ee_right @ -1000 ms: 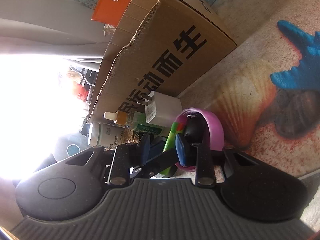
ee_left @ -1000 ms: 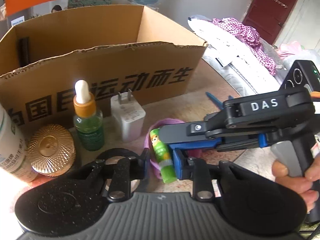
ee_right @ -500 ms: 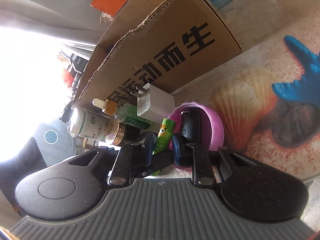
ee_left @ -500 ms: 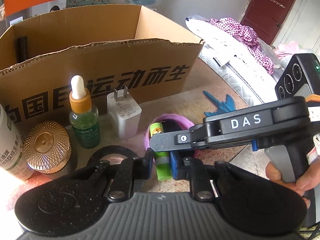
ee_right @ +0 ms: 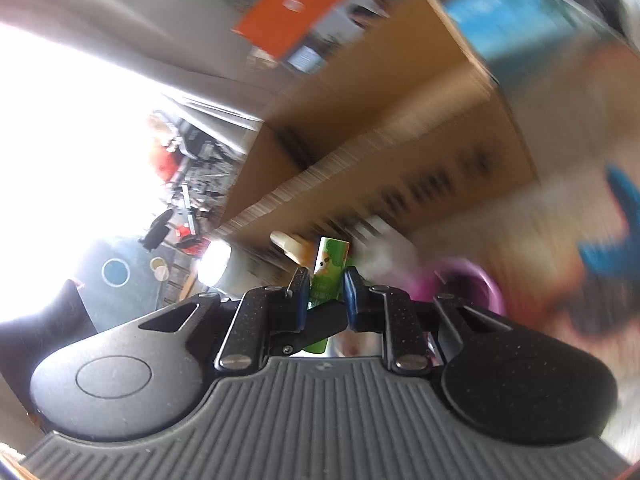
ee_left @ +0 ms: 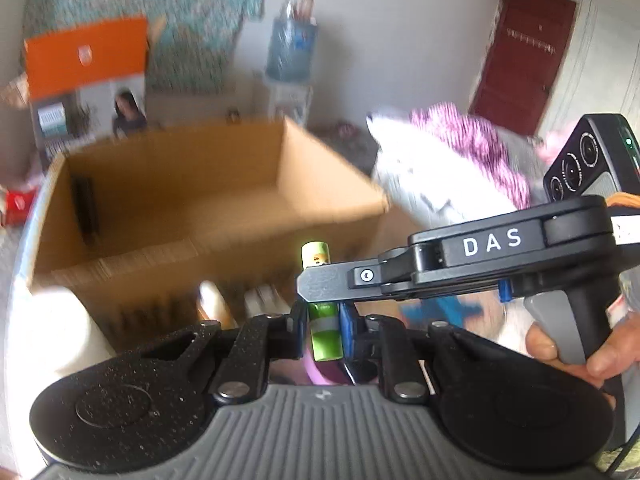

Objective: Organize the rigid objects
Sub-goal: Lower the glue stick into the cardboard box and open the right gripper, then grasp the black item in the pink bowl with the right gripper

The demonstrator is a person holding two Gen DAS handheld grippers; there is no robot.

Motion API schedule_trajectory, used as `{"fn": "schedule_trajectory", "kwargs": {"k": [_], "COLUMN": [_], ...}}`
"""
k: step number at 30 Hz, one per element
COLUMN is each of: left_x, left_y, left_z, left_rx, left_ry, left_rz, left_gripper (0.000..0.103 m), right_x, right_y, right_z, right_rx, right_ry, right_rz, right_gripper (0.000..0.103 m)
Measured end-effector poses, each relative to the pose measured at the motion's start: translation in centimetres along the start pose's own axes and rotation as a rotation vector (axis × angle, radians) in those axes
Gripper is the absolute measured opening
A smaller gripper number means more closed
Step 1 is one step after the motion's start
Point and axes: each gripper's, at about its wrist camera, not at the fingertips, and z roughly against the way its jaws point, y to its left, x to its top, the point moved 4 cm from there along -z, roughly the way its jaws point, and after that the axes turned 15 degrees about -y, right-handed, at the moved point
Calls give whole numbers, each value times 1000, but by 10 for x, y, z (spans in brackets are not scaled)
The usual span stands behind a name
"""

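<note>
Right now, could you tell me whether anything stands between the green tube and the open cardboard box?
Only the box's own near wall. The green tube is clamped upright by both the left claw and the right claw, in front of the cardboard box, with its top around rim height. Nothing else visibly blocks the opening.

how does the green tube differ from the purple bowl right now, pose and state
The green tube is a slim upright cylinder with a cartoon label; the purple bowl is wide, round and open-topped. The tube is clamped between the fingers of both the left gripper and the right gripper, raised above the bowl; the bowl is ungripped, low on the patterned surface. Both stay in front of the cardboard box.
</note>
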Motion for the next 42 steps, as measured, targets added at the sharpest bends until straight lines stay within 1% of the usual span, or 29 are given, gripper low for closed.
{"fn": "schedule_trajectory", "kwargs": {"k": [2,4,7,10,13,15,17,19,21,22,23,25,26,27,29,35,39,42], "left_x": [20,40,61,69,66,58,49,43,39,38,38,40,42,44,48,62,67,67], "left_y": [9,23,48,80,110,125,142,149,152,151,151,149,148,146,142,130,124,114], "left_z": [5,7,1,-16,-36,-51,-56,-63,-60,-59,-57,-52,-50,-47,-40,-19,-6,6], "left_rx": [17,53,106,150,193,222,239,260,281,282,283,306,317,322,324,311,294,273], "left_ry": [-31,-60,-60,-18,43,92,130,163,174,174,167,141,128,115,89,25,-19,-41], "left_rz": [1,-4,16,64,108,125,141,150,162,165,165,141,125,111,101,102,109,105], "left_gripper": [17,17,17,17,17,17,17,18,21,28,36,44,44,45,51,57,59,60], "right_x": [19,37,60,76,83,79,71,62,56,53,51,45,42,40,39,48,64,74], "right_y": [20,39,56,59,55,49,41,35,30,29,29,32,33,34,36,36,32,35], "right_z": [-12,-29,-64,-106,-151,-181,-206,-227,-245,-256,-266,-281,-284,-289,-293,-283,-262,-231], "right_rx": [49,91,134,148,134,112,89,70,47,43,36,10,1,-11,-21,-2,22,61], "right_ry": [-9,-10,17,82,172,232,295,351,396,423,446,486,494,497,494,429,362,295], "right_rz": [42,93,124,100,46,15,-8,-25,-33,-37,-48,-44,-36,-29,-26,-60,-88,-87], "right_gripper": [17,17,17,17,17,17,17,17,17,19,19,20,21,22,29,33,34,34]}}
